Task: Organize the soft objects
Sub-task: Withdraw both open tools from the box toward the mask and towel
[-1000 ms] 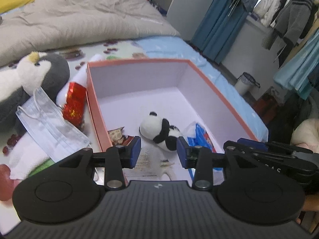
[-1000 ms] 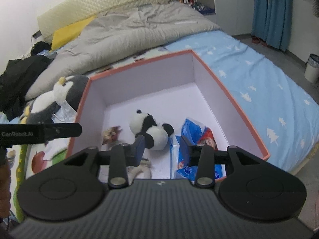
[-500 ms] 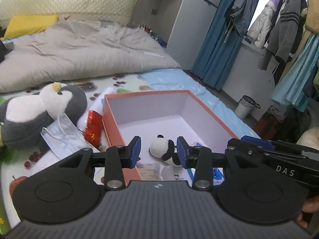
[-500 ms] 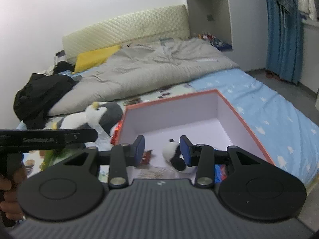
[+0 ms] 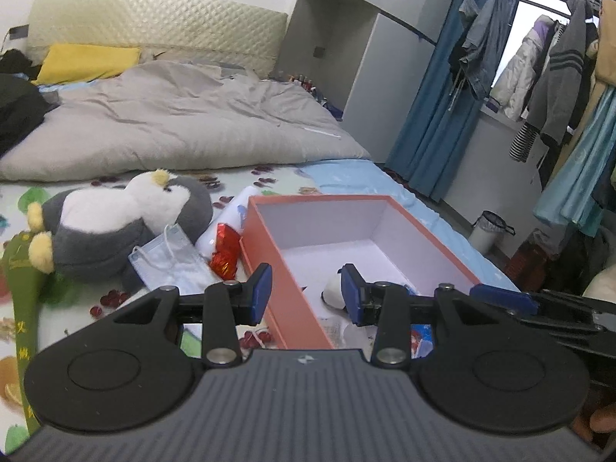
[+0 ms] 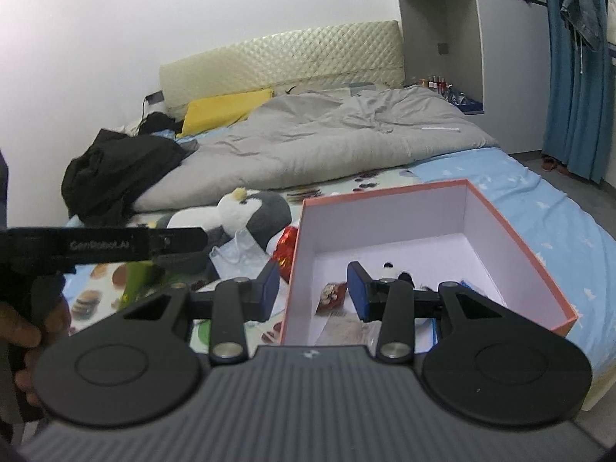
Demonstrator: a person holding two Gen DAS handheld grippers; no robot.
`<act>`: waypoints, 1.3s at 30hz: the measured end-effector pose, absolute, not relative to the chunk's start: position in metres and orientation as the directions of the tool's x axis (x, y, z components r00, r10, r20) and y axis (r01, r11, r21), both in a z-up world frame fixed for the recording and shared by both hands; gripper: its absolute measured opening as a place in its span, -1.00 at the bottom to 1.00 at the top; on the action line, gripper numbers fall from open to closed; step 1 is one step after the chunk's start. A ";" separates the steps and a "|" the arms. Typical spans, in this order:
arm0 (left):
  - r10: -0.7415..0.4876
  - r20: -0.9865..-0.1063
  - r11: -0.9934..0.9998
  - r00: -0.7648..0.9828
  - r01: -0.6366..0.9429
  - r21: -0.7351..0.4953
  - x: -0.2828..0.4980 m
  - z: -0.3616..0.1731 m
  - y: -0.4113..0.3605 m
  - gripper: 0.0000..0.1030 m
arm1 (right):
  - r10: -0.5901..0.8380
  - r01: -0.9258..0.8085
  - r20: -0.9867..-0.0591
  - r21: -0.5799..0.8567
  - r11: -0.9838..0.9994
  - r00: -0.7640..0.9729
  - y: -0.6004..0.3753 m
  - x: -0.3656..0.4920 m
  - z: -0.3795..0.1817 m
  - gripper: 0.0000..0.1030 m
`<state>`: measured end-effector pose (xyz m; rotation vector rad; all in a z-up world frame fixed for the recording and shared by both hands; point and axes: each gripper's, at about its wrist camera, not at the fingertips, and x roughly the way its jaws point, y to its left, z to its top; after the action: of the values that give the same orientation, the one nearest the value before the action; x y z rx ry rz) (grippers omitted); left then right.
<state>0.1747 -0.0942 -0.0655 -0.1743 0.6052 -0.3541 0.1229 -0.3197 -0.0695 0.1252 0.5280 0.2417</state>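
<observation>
change: both claws have pulled back and lifted away from the box since a second ago; more of the bed and the room shows, and the box sits smaller and lower in both views.
left claw (image 5: 306,292): released, blue pads apart, nothing between them.
right claw (image 6: 312,290): released too, empty.
box (image 6: 512,227): orange rim, white inside, on the bed at the right; the small panda (image 5: 334,288) and some packets lie in its near end.
still out: the big penguin plush (image 5: 127,223), a face mask (image 5: 169,258) and a red foil packet (image 5: 225,250), left of the box.
risk: the penguin looks too bulky for jaws this wide; a pinch on loose fur could slip, and its swing could knock the box wall.
views: right view alone shows the person's hand (image 6: 19,331) and a black garment (image 6: 115,169); left view alone shows hanging clothes (image 5: 554,77) and a bin (image 5: 487,231).
</observation>
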 end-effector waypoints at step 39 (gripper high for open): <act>-0.222 -0.643 0.974 0.733 0.137 -0.180 0.160 -0.137 0.014 0.29 | 0.372 -0.345 -0.553 0.158 0.925 0.745 -0.217 0.118 -0.131 0.34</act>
<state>0.1601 0.0143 -0.1372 -0.1236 0.7214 -0.1982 0.1178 -0.2171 -0.1309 0.0460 0.6147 0.3930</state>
